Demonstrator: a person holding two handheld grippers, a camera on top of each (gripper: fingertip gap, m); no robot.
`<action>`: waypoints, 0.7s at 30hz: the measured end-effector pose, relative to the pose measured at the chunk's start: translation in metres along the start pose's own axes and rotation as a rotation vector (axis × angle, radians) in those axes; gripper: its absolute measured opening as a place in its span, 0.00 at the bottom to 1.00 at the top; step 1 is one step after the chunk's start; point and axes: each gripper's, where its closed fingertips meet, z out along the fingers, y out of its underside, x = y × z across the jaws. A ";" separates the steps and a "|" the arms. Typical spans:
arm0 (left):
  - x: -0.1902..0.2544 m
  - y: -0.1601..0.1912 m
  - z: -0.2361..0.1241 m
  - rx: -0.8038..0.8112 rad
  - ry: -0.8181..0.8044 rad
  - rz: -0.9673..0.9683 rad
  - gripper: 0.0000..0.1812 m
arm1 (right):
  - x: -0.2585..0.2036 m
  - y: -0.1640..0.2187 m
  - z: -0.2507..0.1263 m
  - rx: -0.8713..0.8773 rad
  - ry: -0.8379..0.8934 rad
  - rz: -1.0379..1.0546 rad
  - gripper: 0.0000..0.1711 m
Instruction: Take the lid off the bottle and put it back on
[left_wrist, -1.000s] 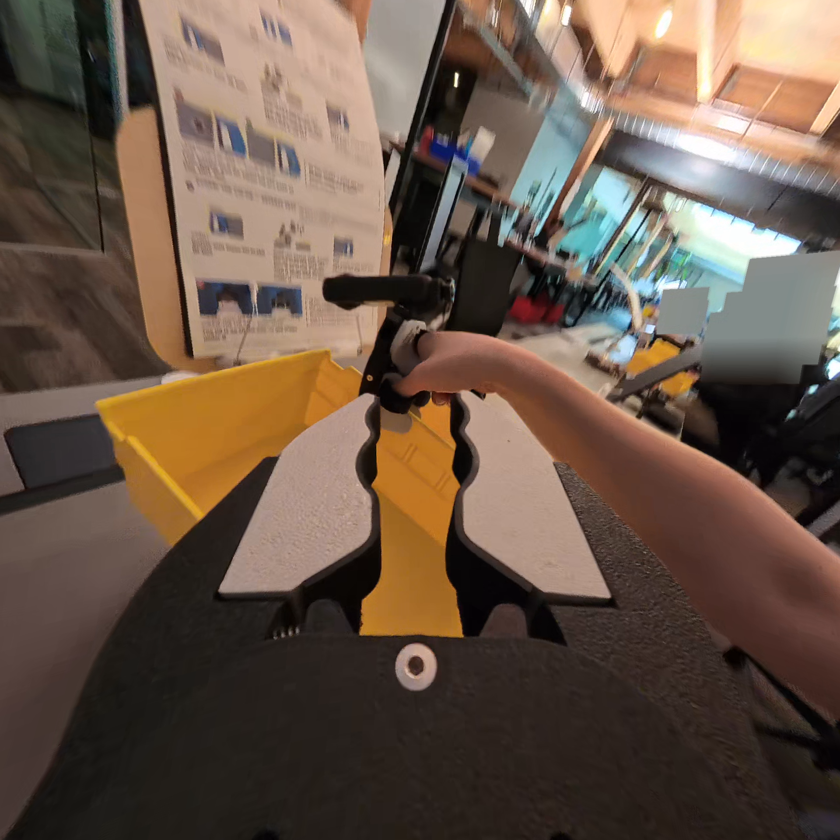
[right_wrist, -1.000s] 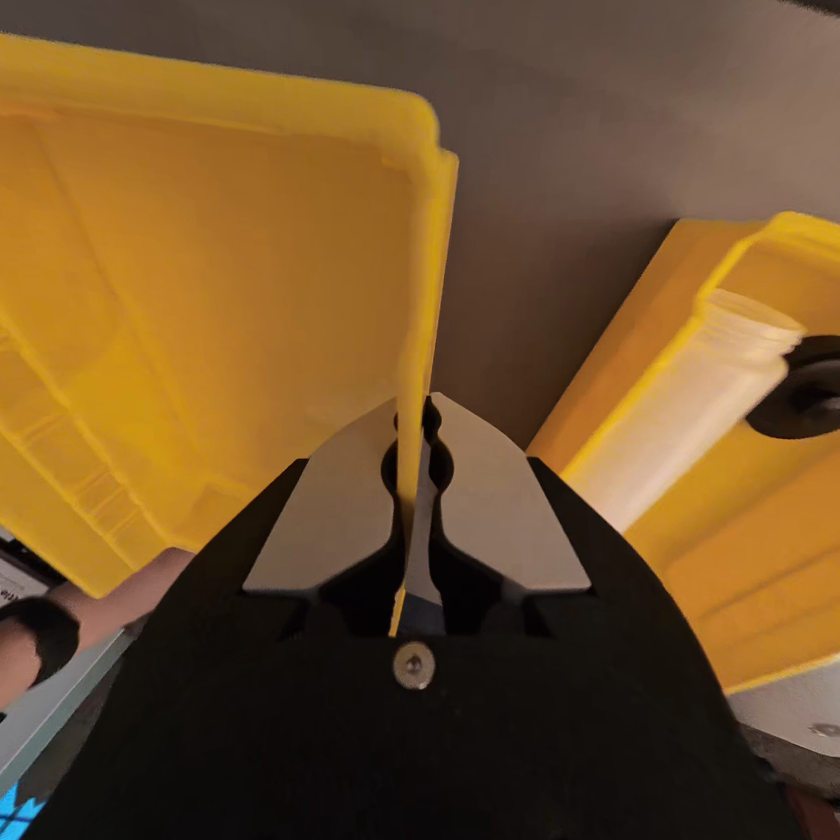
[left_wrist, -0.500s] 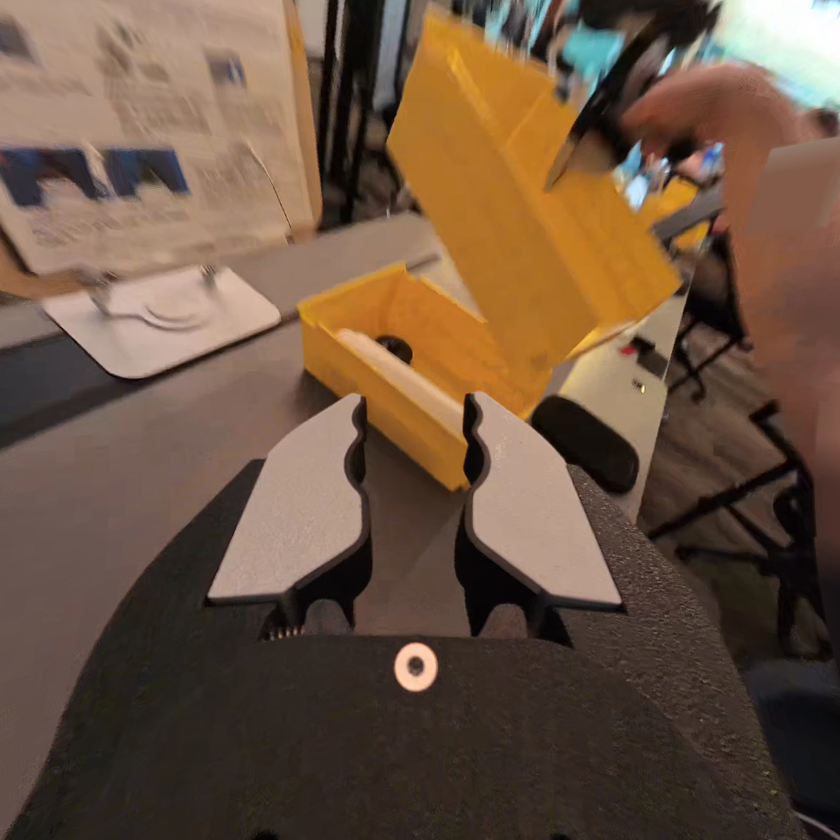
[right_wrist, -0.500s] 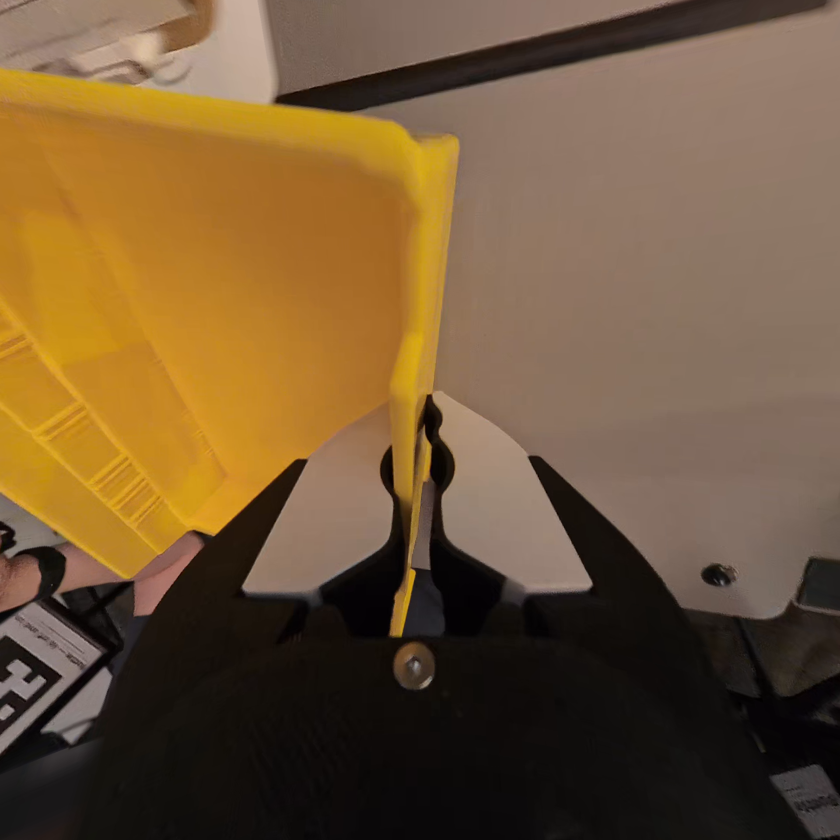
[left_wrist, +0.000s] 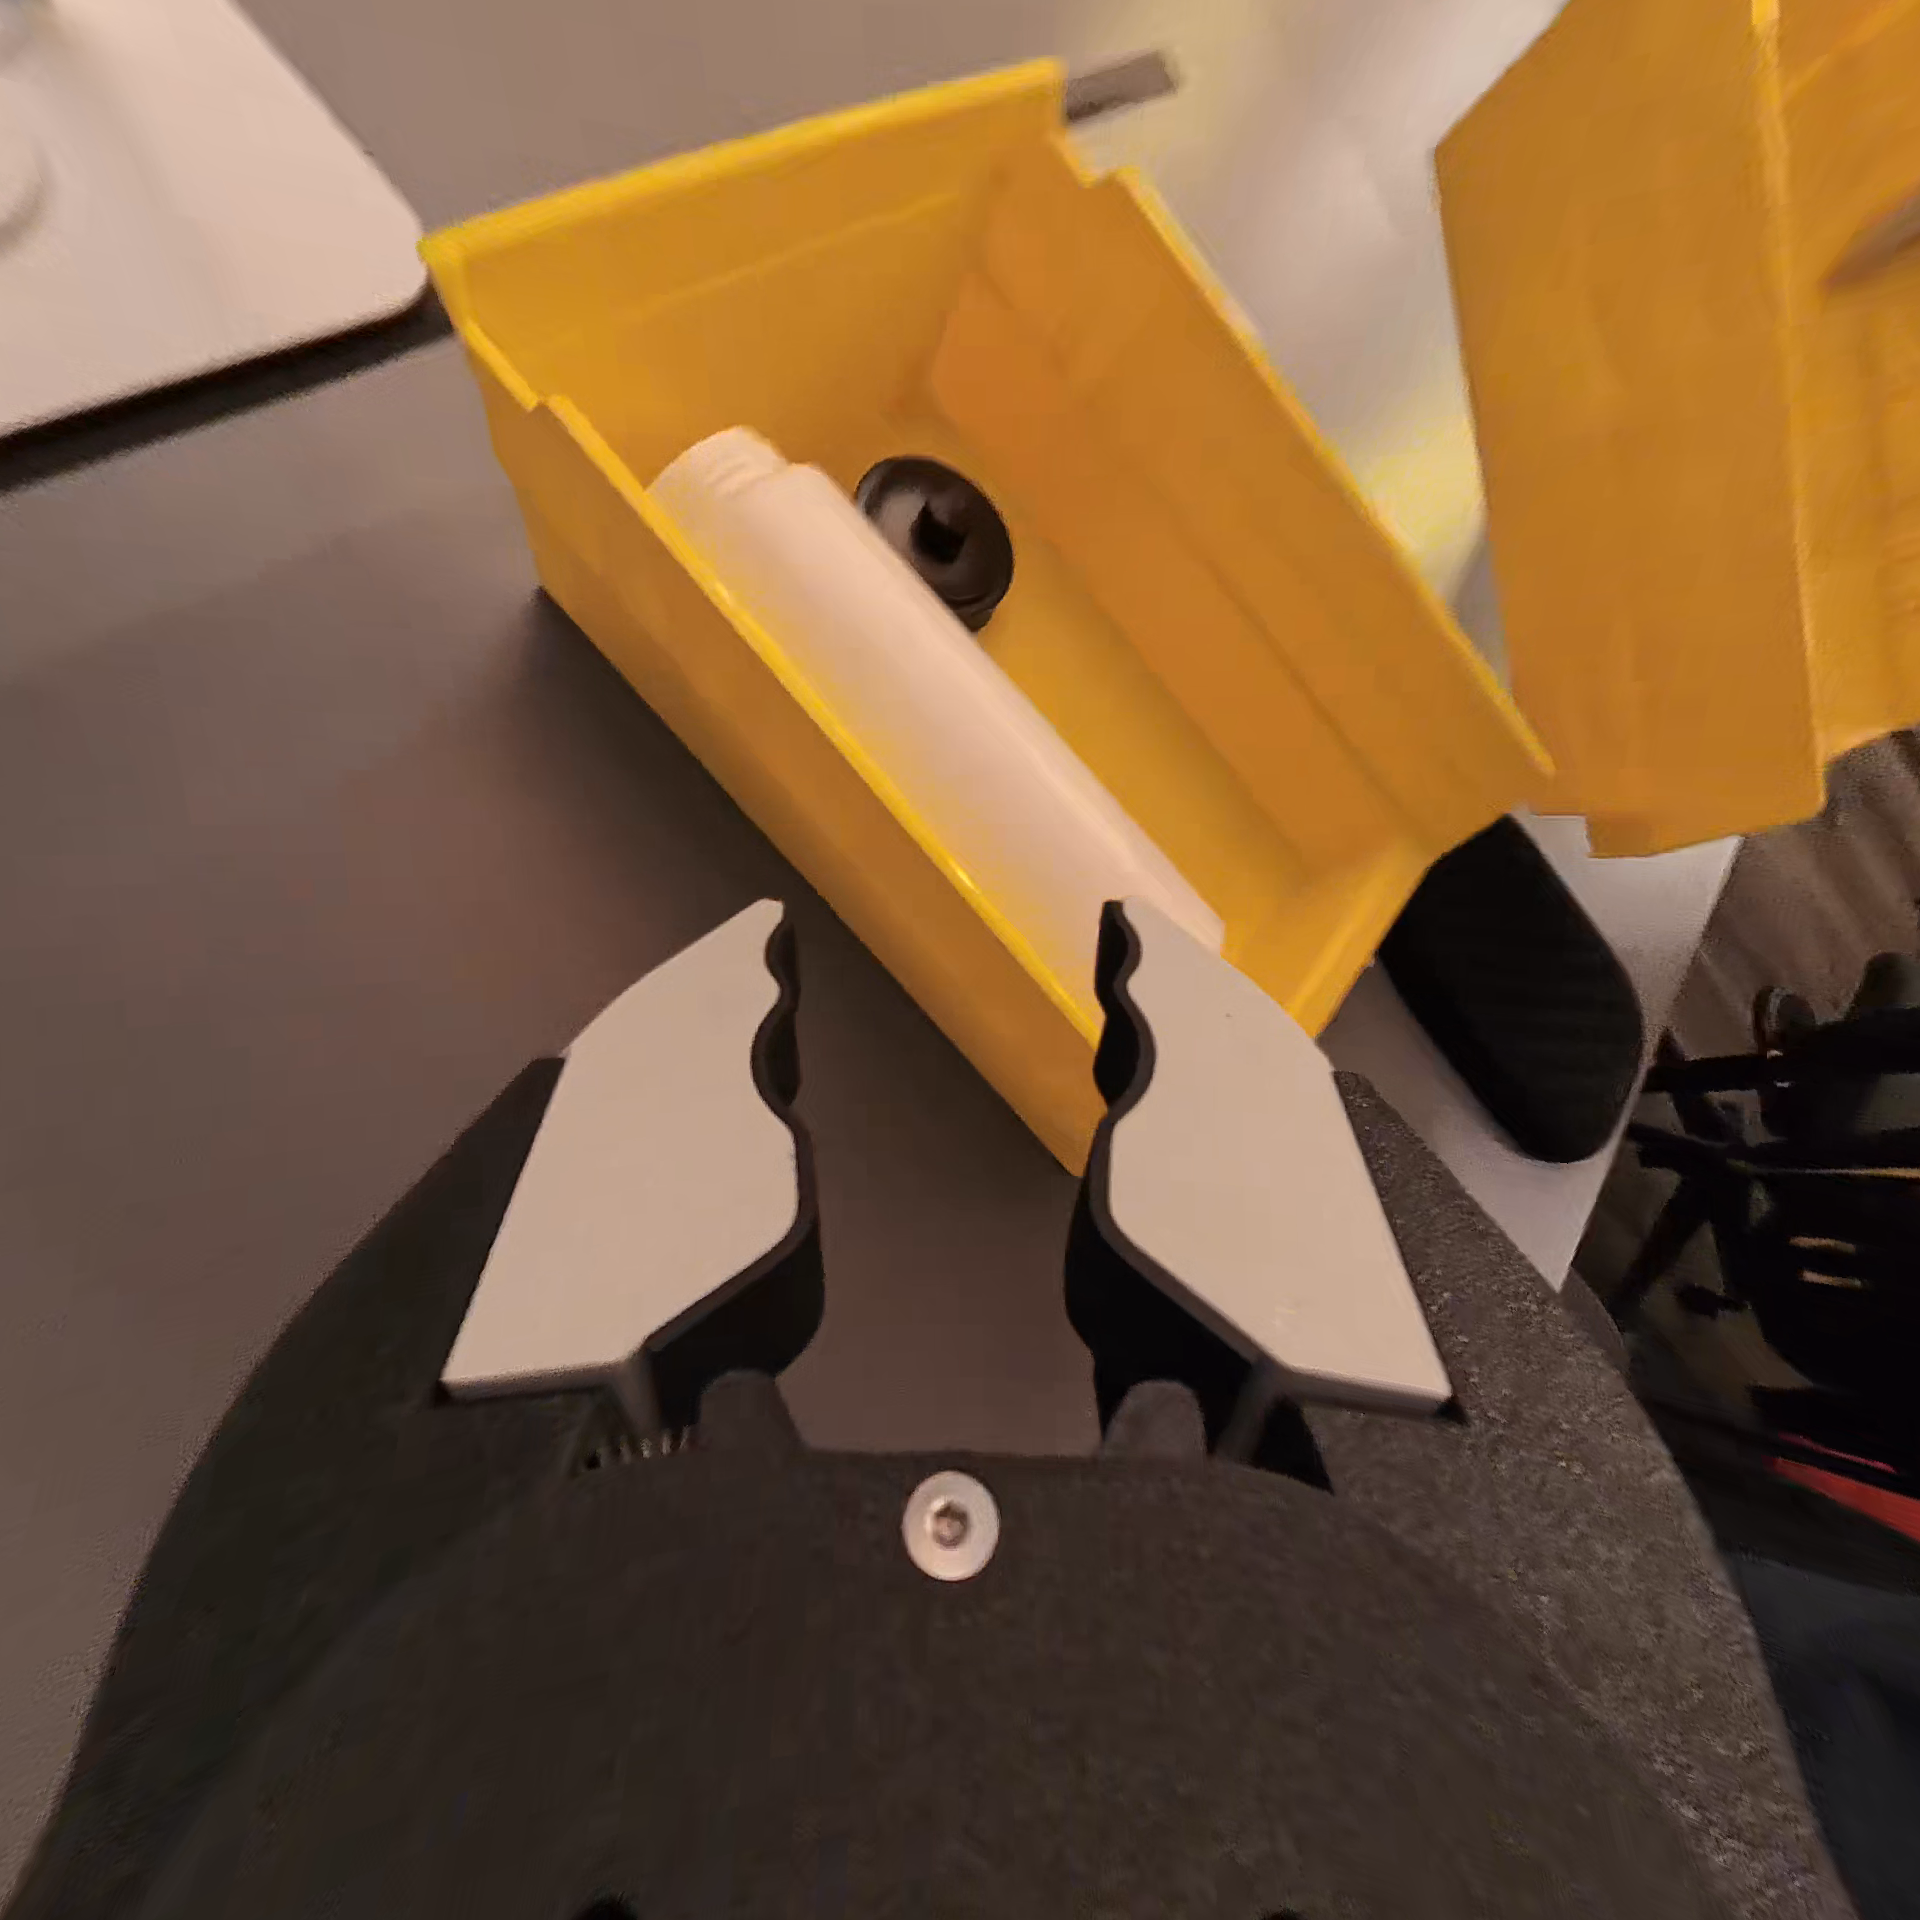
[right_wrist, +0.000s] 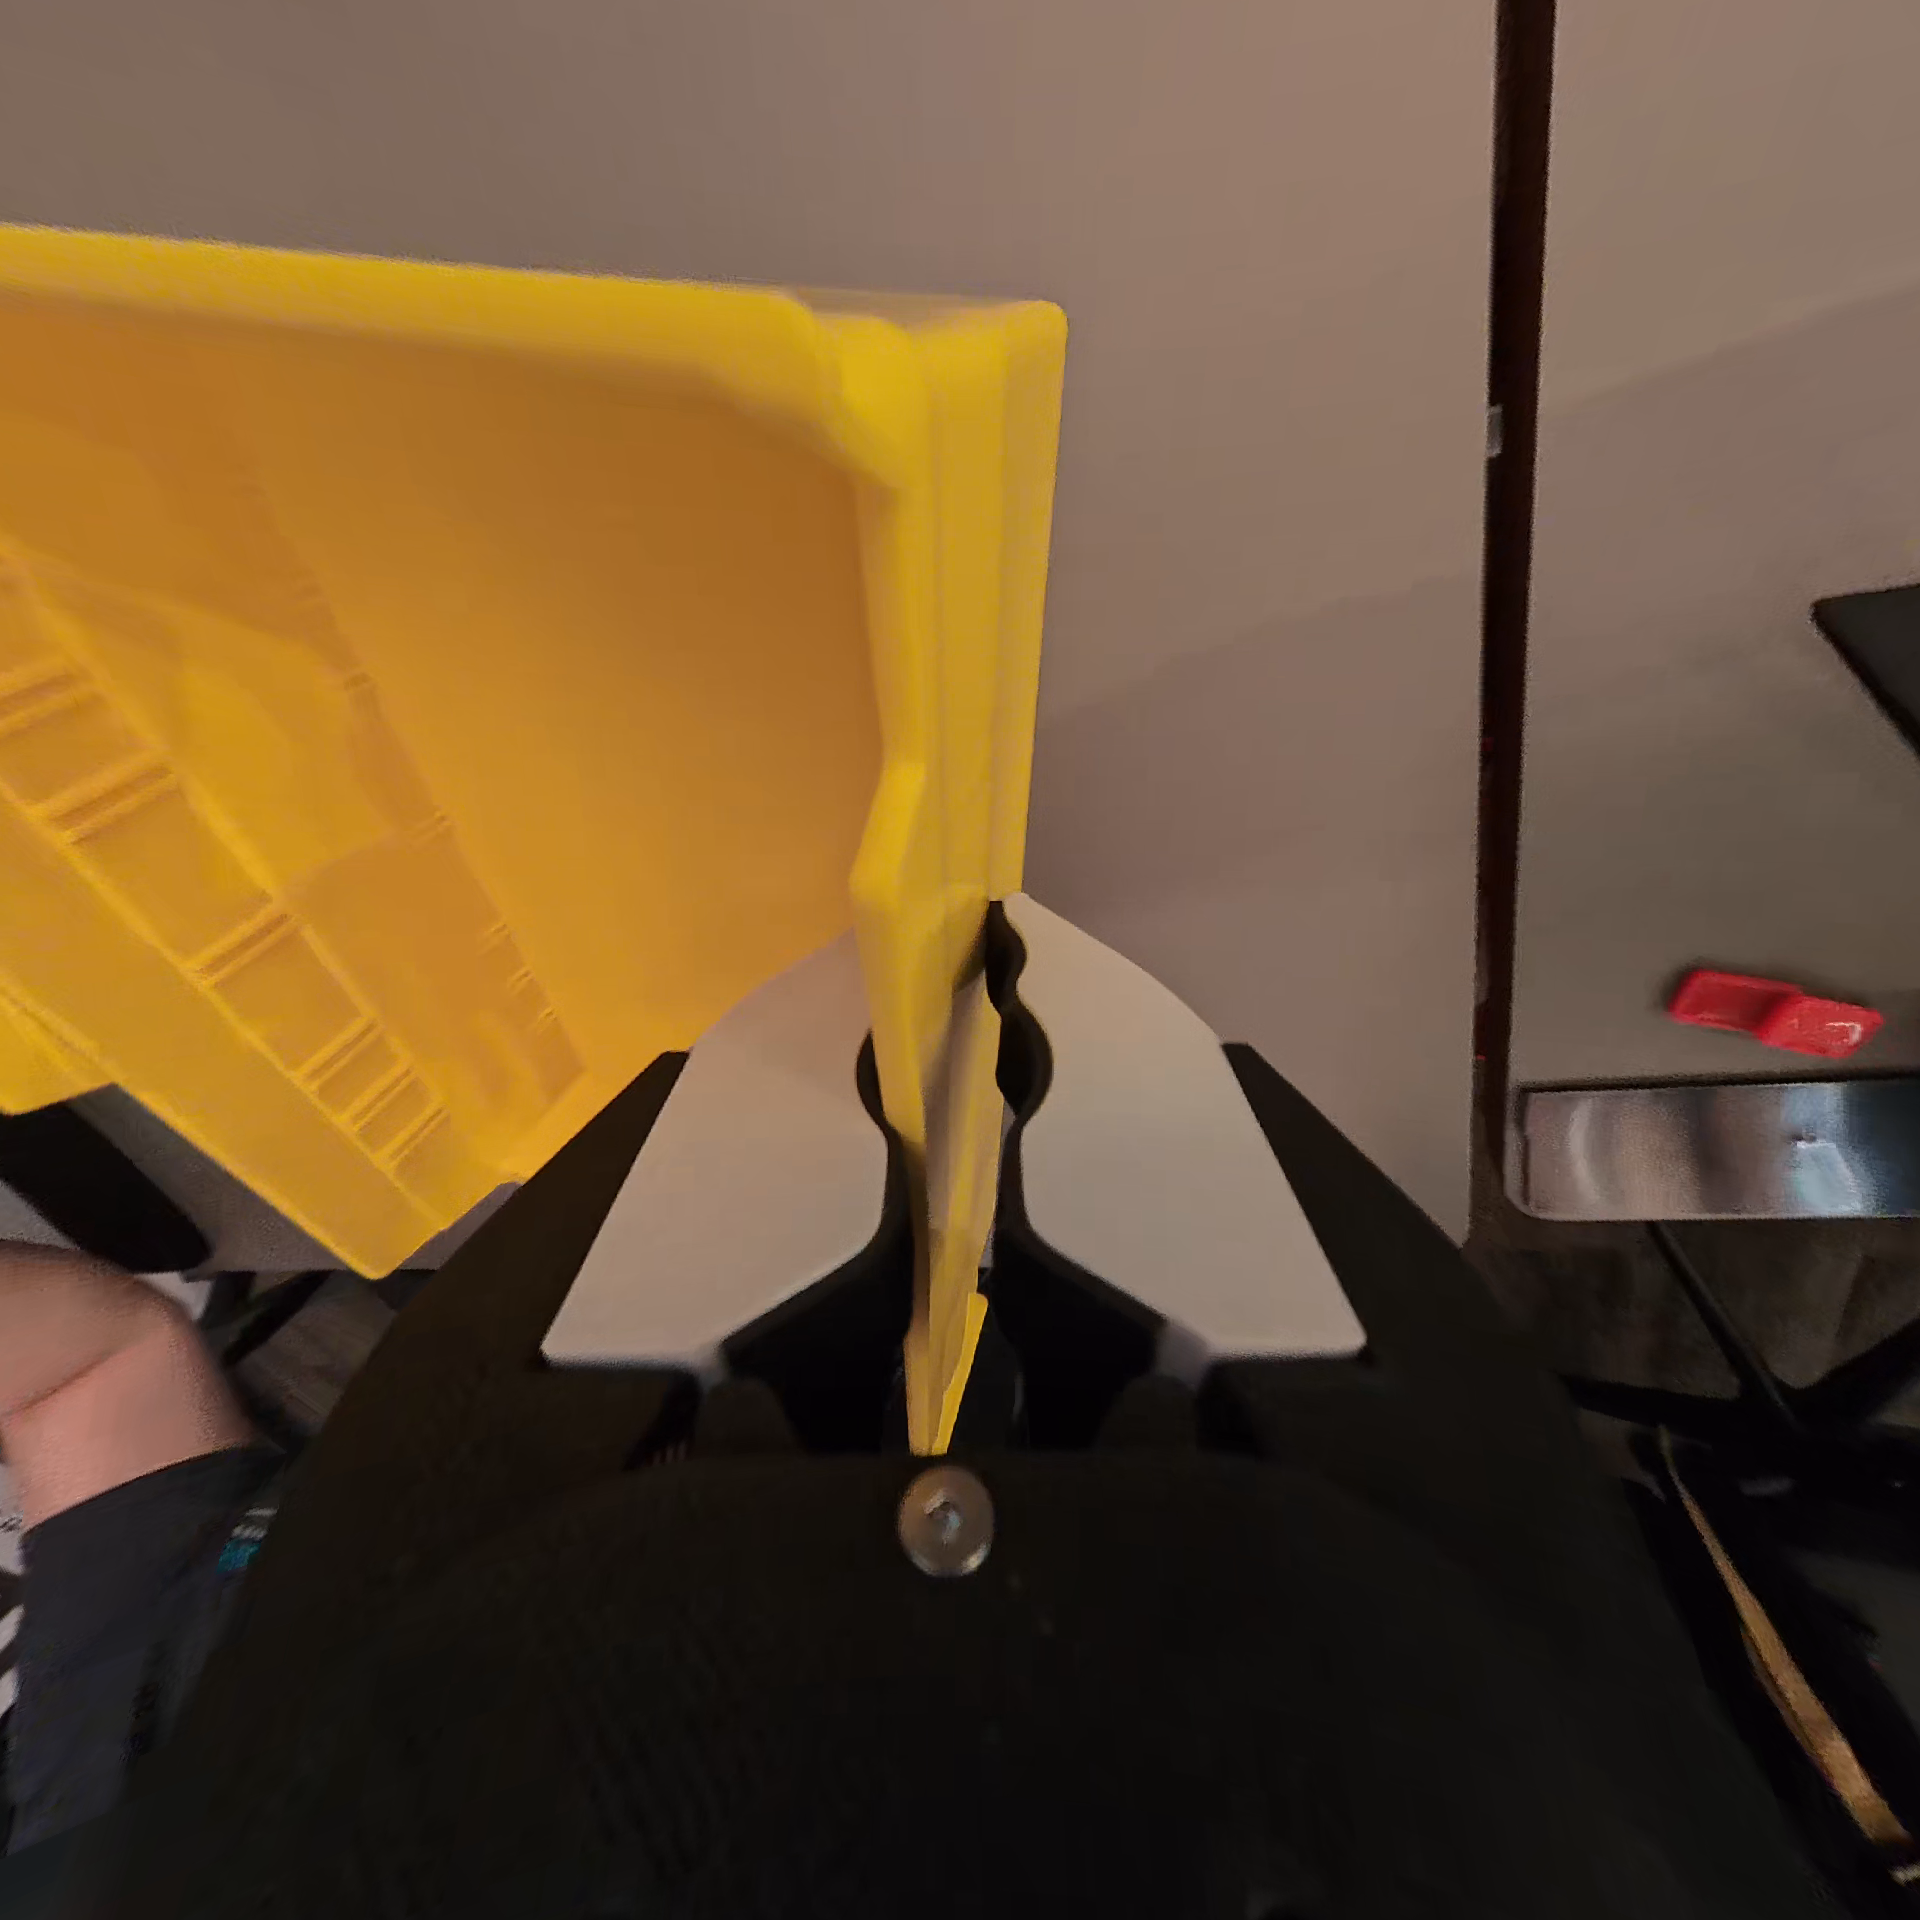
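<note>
Lying on its side, the white bottle (left_wrist: 914, 675) rested inside a yellow bin (left_wrist: 727, 270) on the dark bench (left_wrist: 260, 779), pressed along the bin's near wall. Its threaded neck pointed toward the far end of the bin and carried no lid. A black lid (left_wrist: 935, 530) lay loose on the bin floor, touching or just beside the bottle near the neck; contact could not be confirmed.

Judged from this, removal appeared complete, and replacement remained outstanding: neither part was held, and both were still to be lifted from the bin.

The left claw (left_wrist: 945, 966) stood wide apart and empty, near the bin's closest corner and outside the wall, with its right tip in front of that wall.

The right claw (right_wrist: 987, 935) was clamped tight on the rim of a second yellow bin (right_wrist: 520, 675), which hung tilted and clear of the bench. The left wrist view showed this second bin at upper right, beyond the first one. It appeared empty, though its interior was only partly visible.

Further out, a pale flat plate (left_wrist: 177, 208) sat on the bench to the left of the first bin, and a black textured pad (left_wrist: 1507, 997) lay beside its right corner at the bench edge. A small red object (right_wrist: 1777, 1013) lay on the grey surface in the right wrist view.
</note>
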 end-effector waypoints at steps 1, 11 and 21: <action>-0.006 0.001 0.010 -0.070 -0.032 -0.007 0.31 | 0.005 -0.002 0.006 -0.008 0.010 -0.007 0.07; -0.014 0.023 0.066 -0.612 -0.033 -0.182 0.16 | 0.009 -0.016 0.041 -0.033 -0.021 -0.027 0.09; -0.052 0.033 0.037 -0.794 -0.156 -0.242 0.05 | -0.043 -0.036 0.052 -0.024 -0.086 -0.070 0.08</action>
